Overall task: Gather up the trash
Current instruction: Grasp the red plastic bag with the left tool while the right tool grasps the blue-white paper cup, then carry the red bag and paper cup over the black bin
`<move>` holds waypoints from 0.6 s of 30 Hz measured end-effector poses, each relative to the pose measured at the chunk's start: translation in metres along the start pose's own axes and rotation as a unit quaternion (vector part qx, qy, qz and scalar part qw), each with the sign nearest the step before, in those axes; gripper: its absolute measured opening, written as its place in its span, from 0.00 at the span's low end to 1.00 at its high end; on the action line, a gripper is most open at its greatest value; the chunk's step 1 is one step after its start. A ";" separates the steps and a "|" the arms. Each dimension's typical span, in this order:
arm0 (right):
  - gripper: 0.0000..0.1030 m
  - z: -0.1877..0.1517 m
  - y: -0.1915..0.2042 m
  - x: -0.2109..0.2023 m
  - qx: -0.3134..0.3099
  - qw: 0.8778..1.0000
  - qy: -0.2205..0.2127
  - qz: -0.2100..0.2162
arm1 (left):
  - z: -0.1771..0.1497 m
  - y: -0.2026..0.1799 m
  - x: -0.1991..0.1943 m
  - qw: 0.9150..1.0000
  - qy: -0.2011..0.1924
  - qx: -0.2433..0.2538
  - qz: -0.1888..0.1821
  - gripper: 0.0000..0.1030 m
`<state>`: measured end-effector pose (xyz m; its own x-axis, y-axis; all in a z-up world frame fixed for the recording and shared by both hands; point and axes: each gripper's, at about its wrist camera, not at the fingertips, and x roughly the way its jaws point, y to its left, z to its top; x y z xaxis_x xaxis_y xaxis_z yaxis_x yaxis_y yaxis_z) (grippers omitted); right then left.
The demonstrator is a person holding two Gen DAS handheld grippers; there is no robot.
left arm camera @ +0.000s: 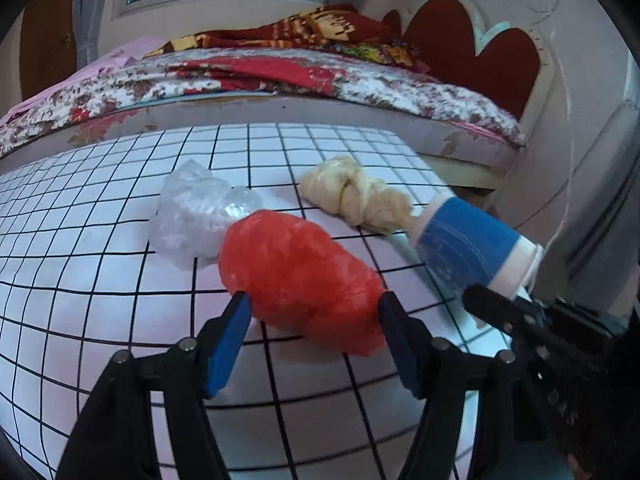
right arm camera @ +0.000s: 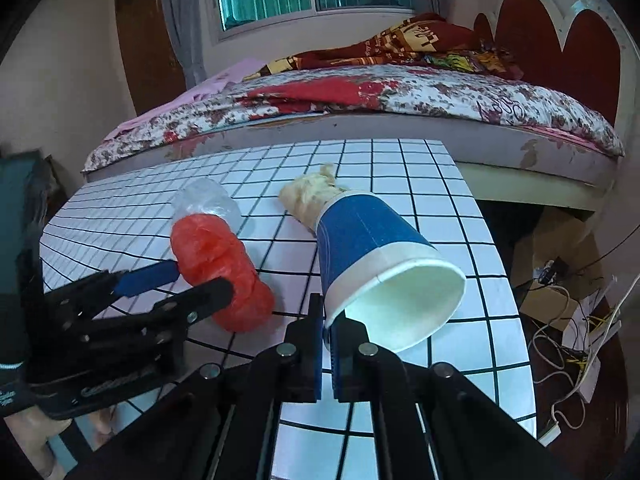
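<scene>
A crumpled red plastic bag (left arm camera: 298,276) lies on the white grid table (left arm camera: 100,240). My left gripper (left arm camera: 314,310) is open, its blue pads on either side of the bag's near end. A clear crumpled bag (left arm camera: 196,214) and a beige knotted bag (left arm camera: 356,194) lie behind it. My right gripper (right arm camera: 327,330) is shut on the rim of a blue and white paper cup (right arm camera: 372,252), held tilted with its mouth toward the camera. The red bag (right arm camera: 218,262), clear bag (right arm camera: 206,198) and beige bag (right arm camera: 310,196) also show in the right wrist view, with the left gripper (right arm camera: 192,282) around the red one.
A bed (right arm camera: 400,96) with floral sheets runs along the table's far edge. A cardboard box and tangled cables (right arm camera: 568,320) lie on the floor to the right of the table. The table's right edge (right arm camera: 508,280) is close to the cup.
</scene>
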<state>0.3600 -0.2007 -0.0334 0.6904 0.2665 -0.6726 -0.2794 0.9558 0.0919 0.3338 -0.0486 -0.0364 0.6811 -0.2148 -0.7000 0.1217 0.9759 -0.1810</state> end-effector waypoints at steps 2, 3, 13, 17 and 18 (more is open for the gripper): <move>0.03 -0.001 -0.003 0.004 0.006 1.000 0.004 0.002 | 0.001 0.002 0.008 1.000 0.010 -0.008 0.001 0.65; 0.03 -0.001 -0.003 0.006 0.007 1.000 0.005 0.002 | 0.001 0.005 0.015 1.000 0.020 -0.015 0.001 0.61; 0.03 -0.005 -0.002 0.006 0.007 1.000 0.005 0.006 | 0.002 0.024 0.010 0.999 0.008 -0.023 -0.035 0.16; 0.03 -0.010 -0.003 -0.008 0.002 1.000 -0.009 0.005 | -0.009 0.029 -0.020 0.999 -0.026 0.001 -0.042 0.16; 0.03 -0.012 -0.003 -0.012 0.001 1.000 -0.012 0.003 | -0.013 0.030 -0.027 0.999 -0.031 0.009 -0.037 0.16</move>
<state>0.3449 -0.2080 -0.0343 0.7049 0.2758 -0.6535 -0.2830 0.9542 0.0975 0.3099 -0.0141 -0.0319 0.7131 -0.2843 -0.6408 0.1864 0.9581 -0.2176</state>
